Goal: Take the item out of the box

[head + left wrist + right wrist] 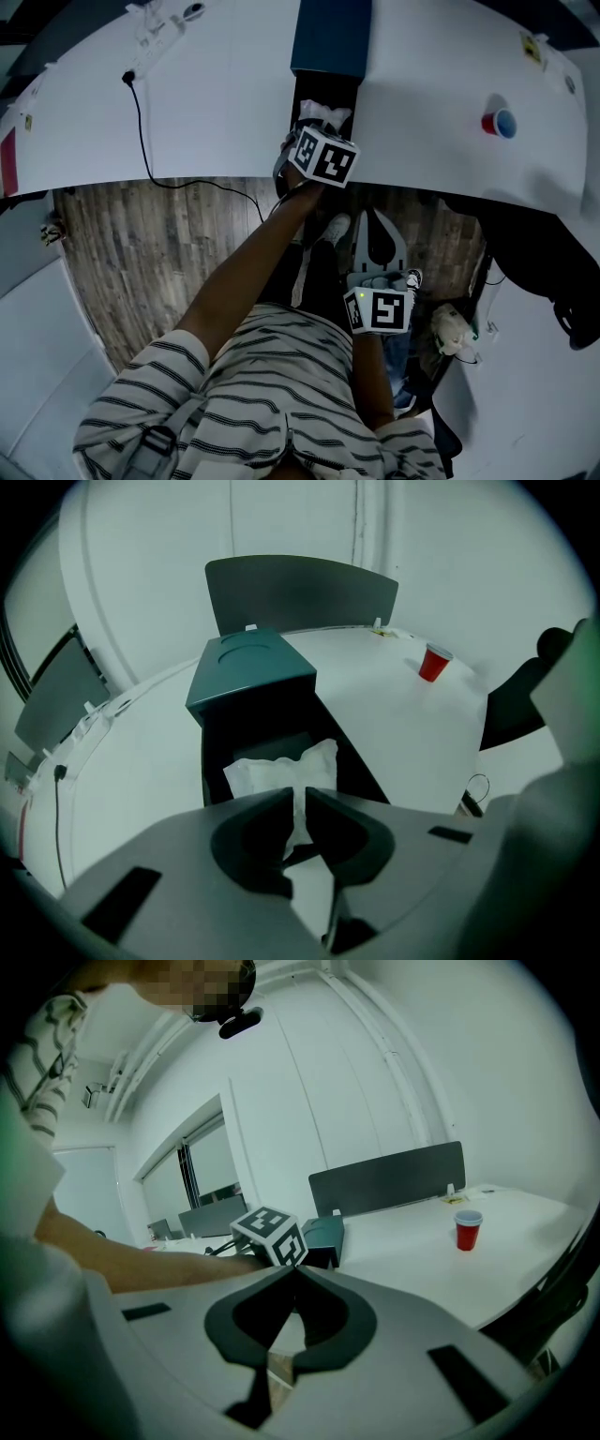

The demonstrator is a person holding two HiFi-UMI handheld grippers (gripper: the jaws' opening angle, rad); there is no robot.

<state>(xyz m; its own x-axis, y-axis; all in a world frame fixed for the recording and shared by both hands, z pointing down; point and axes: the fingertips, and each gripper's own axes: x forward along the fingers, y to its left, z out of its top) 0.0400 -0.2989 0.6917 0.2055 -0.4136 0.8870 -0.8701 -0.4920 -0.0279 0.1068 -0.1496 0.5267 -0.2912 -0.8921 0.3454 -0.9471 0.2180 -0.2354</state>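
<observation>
A dark teal box [330, 37] [249, 672] lies on the white table [216, 103], its black open end [323, 92] facing me. A crumpled white packet [330, 114] [281, 764] sticks out of that opening. My left gripper [312, 127] [296, 803] is at the box mouth, shut on the packet's near edge, which runs down between the jaws. My right gripper [375, 225] [293, 1269] hangs low beside my body, off the table's edge, shut with nothing in it. From the right gripper view the left gripper's marker cube [272, 1235] hides part of the box [325, 1235].
A red cup [498, 123] [433, 662] [467, 1230] stands on the table to the right of the box. A black cable [141, 112] trails over the table's left part. A dark chair [553, 272] stands at right, above wooden floor [141, 253]. A grey divider panel [300, 592] backs the table.
</observation>
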